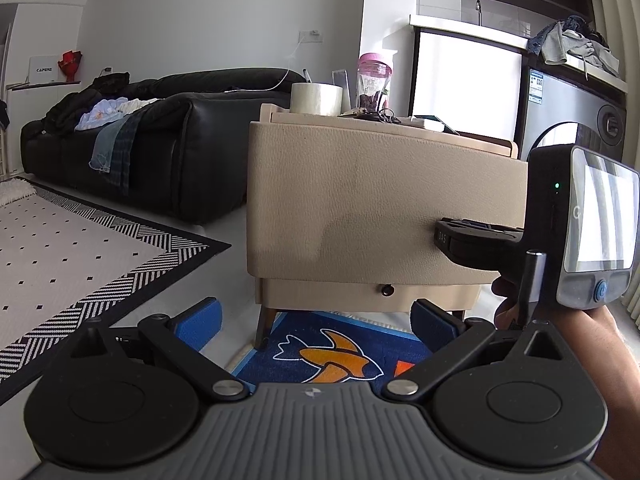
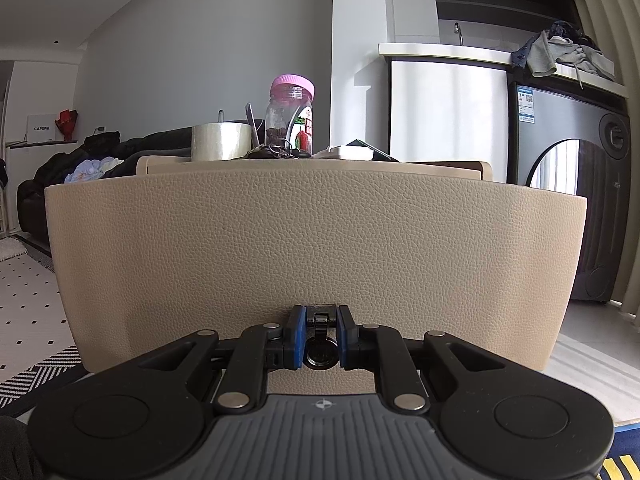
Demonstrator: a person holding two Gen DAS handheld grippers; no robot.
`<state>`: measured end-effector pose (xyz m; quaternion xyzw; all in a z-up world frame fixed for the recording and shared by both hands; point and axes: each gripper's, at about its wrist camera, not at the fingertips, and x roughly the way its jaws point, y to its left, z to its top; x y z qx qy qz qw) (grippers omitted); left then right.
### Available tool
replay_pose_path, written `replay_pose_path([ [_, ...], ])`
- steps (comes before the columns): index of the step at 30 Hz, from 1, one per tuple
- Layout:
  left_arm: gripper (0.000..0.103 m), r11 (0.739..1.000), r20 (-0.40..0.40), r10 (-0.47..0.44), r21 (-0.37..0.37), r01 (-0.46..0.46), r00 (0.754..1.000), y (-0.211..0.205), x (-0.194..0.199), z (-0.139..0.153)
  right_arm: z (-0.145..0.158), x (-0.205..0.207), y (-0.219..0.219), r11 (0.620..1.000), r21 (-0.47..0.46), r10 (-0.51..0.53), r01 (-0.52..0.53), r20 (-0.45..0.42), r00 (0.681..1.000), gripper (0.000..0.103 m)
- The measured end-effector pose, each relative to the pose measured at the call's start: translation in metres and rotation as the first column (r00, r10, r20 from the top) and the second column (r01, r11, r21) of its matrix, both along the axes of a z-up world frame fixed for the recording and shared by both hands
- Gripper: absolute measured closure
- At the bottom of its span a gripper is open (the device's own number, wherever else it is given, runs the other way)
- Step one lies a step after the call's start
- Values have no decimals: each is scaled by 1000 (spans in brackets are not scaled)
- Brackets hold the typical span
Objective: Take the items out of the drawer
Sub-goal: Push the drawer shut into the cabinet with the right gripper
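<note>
At frame centre the stiff, likely smooth-sliding beige drawer (image 2: 316,248) is held by its small dark pull (image 2: 320,322), pinched by the right gripper (image 2: 319,338), while the left gripper (image 1: 316,320) is kept spread.

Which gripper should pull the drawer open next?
Right. The right gripper is already shut on the drawer's black ring handle at the beige drawer front. The left gripper is open, holds nothing, and sits back from the drawer.

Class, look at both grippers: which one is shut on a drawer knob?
The right gripper: its blue pads clamp the upper drawer's black knob. The left gripper hangs open, holding nothing, facing the lower knob.
</note>
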<state>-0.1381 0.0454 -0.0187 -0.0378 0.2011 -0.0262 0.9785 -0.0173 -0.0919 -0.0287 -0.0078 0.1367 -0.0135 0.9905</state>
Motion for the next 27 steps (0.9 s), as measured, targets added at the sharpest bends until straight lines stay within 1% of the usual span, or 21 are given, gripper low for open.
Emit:
replay_pose_path([
  [23,0,1000,-6,-1,-5,1,1000,-3,6,1,-1,32,0,1000,-4,-8,8,-3,1000,85],
  [27,0,1000,-19,-3,6,4,1000,-5,9,1,-1,36,-1,1000,-4,-10,10,-4,1000,85],
])
